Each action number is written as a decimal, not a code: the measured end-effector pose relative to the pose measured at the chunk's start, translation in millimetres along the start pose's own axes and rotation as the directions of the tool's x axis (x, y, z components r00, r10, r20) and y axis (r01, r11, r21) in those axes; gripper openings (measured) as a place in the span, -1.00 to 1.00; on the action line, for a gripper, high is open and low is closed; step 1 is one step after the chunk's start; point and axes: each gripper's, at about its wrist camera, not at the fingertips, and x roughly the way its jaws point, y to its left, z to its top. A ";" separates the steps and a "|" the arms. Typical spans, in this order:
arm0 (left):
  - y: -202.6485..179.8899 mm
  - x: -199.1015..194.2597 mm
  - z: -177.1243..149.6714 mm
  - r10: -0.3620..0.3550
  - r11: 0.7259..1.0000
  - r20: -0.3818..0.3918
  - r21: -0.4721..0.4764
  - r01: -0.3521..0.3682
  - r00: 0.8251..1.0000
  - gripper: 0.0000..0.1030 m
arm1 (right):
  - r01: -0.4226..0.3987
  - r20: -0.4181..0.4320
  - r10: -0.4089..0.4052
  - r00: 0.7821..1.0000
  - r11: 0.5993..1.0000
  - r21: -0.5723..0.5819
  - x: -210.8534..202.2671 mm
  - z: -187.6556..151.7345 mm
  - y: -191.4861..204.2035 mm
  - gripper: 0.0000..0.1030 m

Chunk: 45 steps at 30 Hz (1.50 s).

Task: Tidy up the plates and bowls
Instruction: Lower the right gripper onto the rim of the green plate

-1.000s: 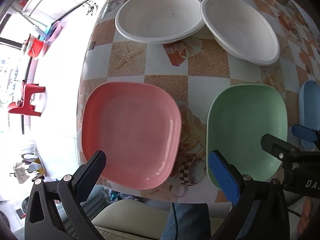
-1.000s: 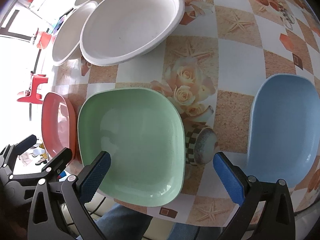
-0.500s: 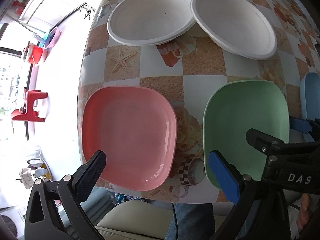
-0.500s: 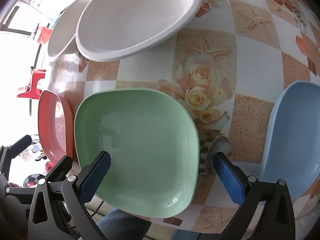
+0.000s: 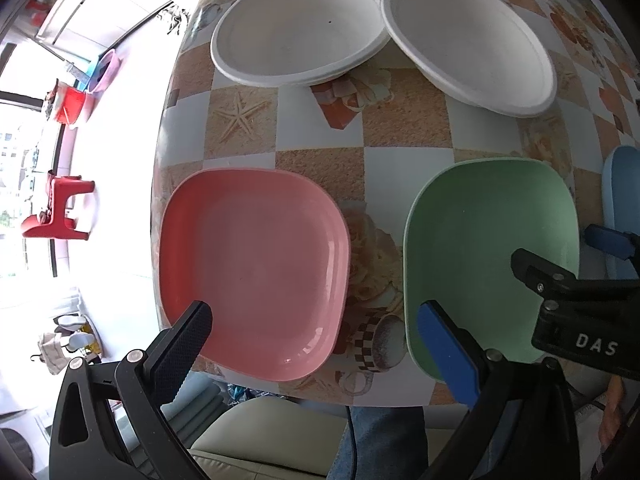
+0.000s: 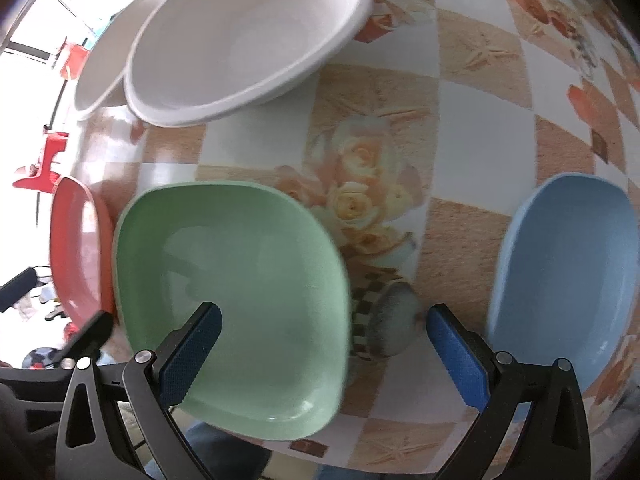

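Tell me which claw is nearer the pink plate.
Left. The left claw is open over the pink plate's near edge, one finger above its corner. The right claw is open over the green plate beside it.

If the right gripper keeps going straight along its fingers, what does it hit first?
Probably the green plate: the open right gripper straddles its right rim. Depth is unclear.

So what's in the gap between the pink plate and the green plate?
Nothing stands there. In the left wrist view, only bare tablecloth with printed roses and a checkered cup shows between the pink plate and the green plate.
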 end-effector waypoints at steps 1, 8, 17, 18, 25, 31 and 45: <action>-0.8 -0.7 -0.3 0.002 1.000 0.001 0.001 -0.002 1.000 0.99 | 0.015 0.004 -0.015 1.000 1.000 -0.004 0.6 -1.9 -3.6 1.00; -14.5 -0.7 1.9 -0.003 1.000 0.005 0.027 0.002 1.000 0.99 | 0.083 0.014 -0.083 0.996 0.996 -0.017 5.7 -17.2 -26.5 1.00; -46.4 -2.8 12.0 -0.036 0.996 0.019 0.085 0.034 0.999 0.99 | 0.112 0.007 -0.113 0.994 0.992 0.058 3.1 -30.3 -97.5 1.00; -49.5 -3.1 12.9 -0.041 0.995 0.021 0.091 0.039 0.999 0.99 | 0.112 0.007 -0.113 0.994 0.992 0.063 1.0 -31.8 -99.3 1.00; -70.5 -0.2 20.5 -0.074 0.991 0.015 0.111 0.072 0.997 0.99 | 0.118 -0.002 -0.119 0.993 0.987 0.111 -6.0 -42.5 -138.8 1.00; -85.2 -0.5 24.0 -0.093 0.987 0.031 0.138 0.088 0.995 0.99 | 0.173 -0.004 -0.174 0.985 0.979 0.107 -25.2 -56.1 -184.0 1.00; -125.6 -4.1 47.0 -0.138 0.954 0.079 0.278 0.111 0.987 0.99 | 0.034 -0.038 -0.021 0.999 0.932 0.360 -38.6 -104.7 -288.0 1.00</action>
